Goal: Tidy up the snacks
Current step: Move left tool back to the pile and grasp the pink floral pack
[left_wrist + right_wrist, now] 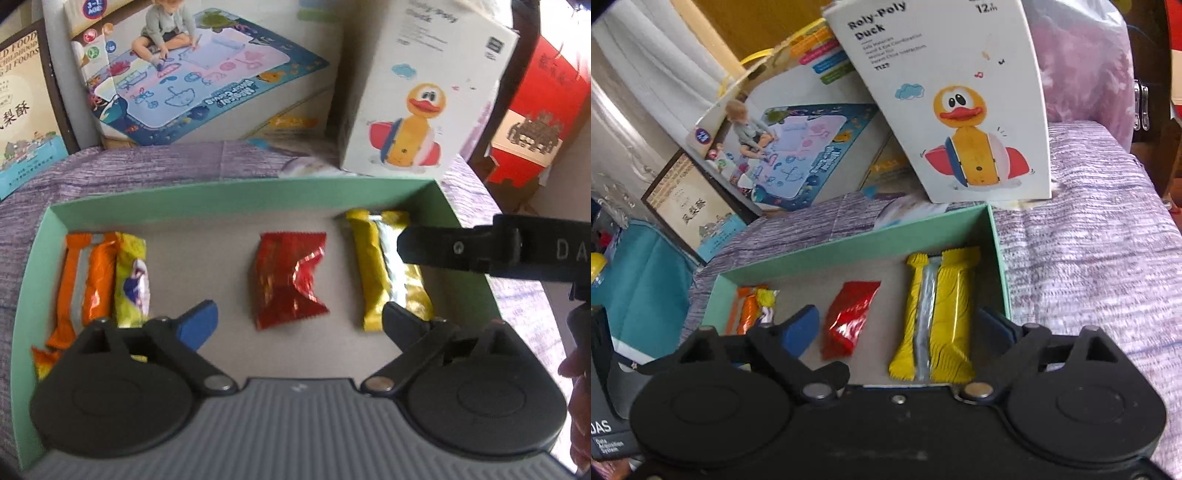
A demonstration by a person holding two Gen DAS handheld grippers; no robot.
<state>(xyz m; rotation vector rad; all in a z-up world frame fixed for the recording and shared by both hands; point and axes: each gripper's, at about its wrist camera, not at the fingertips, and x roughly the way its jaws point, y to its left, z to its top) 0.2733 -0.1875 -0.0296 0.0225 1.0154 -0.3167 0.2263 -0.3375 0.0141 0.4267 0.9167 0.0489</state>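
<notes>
Purple bedspread (1089, 240); both grippers' fingers spread wide, empty.

Two handheld grippers tilting downward, jaws spread wide.
The left gripper (299, 317) is gaping with nothing between its fingers; the right gripper (901, 328) is gaping likewise, pressing on nothing, its finger (454, 249) reaching in from the right.

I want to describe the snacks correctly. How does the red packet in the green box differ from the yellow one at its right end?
The red packet is short and squarish; the yellow packet is long and narrow. The red packet is one colour; the yellow packet has a silver stripe down its middle. The red packet lies in the middle of the green box, the yellow packet beside its right wall. Both lie flat with crimped ends.
</notes>
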